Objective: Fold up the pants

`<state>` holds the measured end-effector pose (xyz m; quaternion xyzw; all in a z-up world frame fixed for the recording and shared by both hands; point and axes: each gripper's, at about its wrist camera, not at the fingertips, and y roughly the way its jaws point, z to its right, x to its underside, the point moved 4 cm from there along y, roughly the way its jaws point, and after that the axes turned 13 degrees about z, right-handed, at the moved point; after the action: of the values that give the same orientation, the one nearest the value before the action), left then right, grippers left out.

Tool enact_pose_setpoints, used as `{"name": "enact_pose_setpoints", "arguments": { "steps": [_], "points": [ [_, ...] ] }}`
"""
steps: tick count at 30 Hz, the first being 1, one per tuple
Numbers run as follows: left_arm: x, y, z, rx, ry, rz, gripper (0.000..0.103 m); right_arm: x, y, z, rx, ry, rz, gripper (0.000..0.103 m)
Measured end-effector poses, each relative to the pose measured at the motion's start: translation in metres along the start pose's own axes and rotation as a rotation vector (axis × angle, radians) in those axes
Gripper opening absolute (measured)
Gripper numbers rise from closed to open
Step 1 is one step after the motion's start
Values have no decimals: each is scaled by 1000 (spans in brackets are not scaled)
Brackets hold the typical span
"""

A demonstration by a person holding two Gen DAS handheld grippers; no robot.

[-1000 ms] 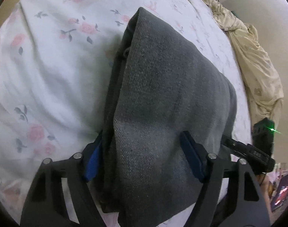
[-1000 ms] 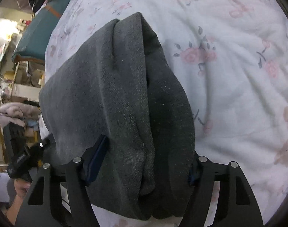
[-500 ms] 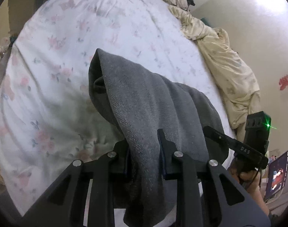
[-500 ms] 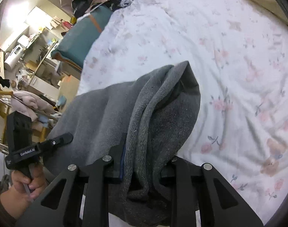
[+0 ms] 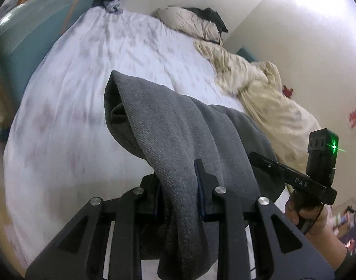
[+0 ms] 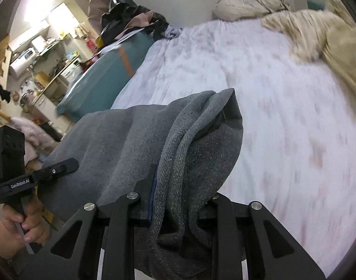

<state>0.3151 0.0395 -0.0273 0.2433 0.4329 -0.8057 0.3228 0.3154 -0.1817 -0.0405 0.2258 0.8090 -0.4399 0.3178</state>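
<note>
Grey folded pants (image 5: 168, 126) hang in the air above the bed, stretched between both grippers. My left gripper (image 5: 178, 177) is shut on one end of the thick fold; the cloth bulges up over its fingers and droops below them. In the right wrist view my right gripper (image 6: 178, 186) is shut on the other end of the pants (image 6: 154, 140), where several edges bunch between the pads. Each view shows the other gripper off to the side: the right one (image 5: 294, 175) and the left one (image 6: 42, 172), each gripped by a hand.
The bed (image 5: 84, 81) has a white floral sheet. A crumpled cream duvet (image 5: 266, 98) and a pillow (image 5: 189, 21) lie along the wall side. A teal cushioned piece (image 6: 103, 79) borders the bed's other side, with cluttered shelves (image 6: 37, 60) beyond it.
Both grippers closed on the ends of the folded pants and lifted them off the sheet. The bed now appears farther below and more of the room shows.
</note>
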Motion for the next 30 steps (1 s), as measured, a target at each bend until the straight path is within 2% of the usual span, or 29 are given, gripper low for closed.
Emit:
{"name": "enact_pose_setpoints", "arguments": {
  "steps": [4, 6, 10, 12, 14, 15, 16, 17, 18, 19, 20, 21, 22, 23, 24, 25, 26, 28, 30],
  "points": [
    [-59, 87, -31, -2, 45, 8, 20, -63, 79, 29, 47, -57, 35, 25],
    [-82, 134, -42, -7, 105, 11, 20, -85, 122, 47, 120, -78, 4, 24],
    [-83, 205, -72, -69, 115, 7, 20, -109, 204, 75, 251, -175, -53, 24],
    [-74, 229, -84, -102, 148, 1, 21, -105, 234, 91, 268, -148, -89, 24],
    [-65, 245, -98, -149, 166, -2, 23, -92, 255, 99, 295, -185, -109, 25],
    [-60, 245, -101, -142, 171, 11, 25, -87, 259, 103, 305, -205, -101, 26],
    [-55, 244, -103, -131, 177, 19, 30, -82, 261, 107, 310, -221, -95, 34],
    [-48, 241, -106, -125, 195, 21, 33, -79, 260, 115, 317, -224, -88, 51],
    [-44, 237, -108, -136, 212, 16, 43, -77, 257, 123, 339, -233, -83, 59],
    [-41, 233, -111, -155, 226, 22, 57, -78, 251, 132, 361, -235, -75, 70],
    [-38, 227, -113, -183, 252, 32, 64, -80, 246, 139, 384, -238, -67, 76],
    [-36, 218, -118, -210, 270, 41, 68, -84, 240, 146, 402, -235, -58, 78],
    [-37, 214, -121, -220, 270, 45, 68, -87, 233, 148, 399, -226, -50, 78],
    [-36, 207, -123, -257, 282, 42, 68, -89, 221, 156, 488, -251, -34, 76],
    [-35, 202, -124, -285, 291, 34, 68, -90, 215, 164, 583, -280, -41, 72],
    [-35, 197, -124, -296, 287, 38, 68, -88, 211, 174, 650, -291, -73, 58],
    [-35, 191, -125, -308, 277, 39, 68, -85, 203, 185, 642, -245, -102, 48],
    [-31, 171, -124, -353, 227, 48, 68, -80, 181, 191, 540, -114, -88, 48],
    [-24, 150, -115, -332, 205, 49, 68, -77, 152, 172, 454, -88, -12, 53]
  ]
}}
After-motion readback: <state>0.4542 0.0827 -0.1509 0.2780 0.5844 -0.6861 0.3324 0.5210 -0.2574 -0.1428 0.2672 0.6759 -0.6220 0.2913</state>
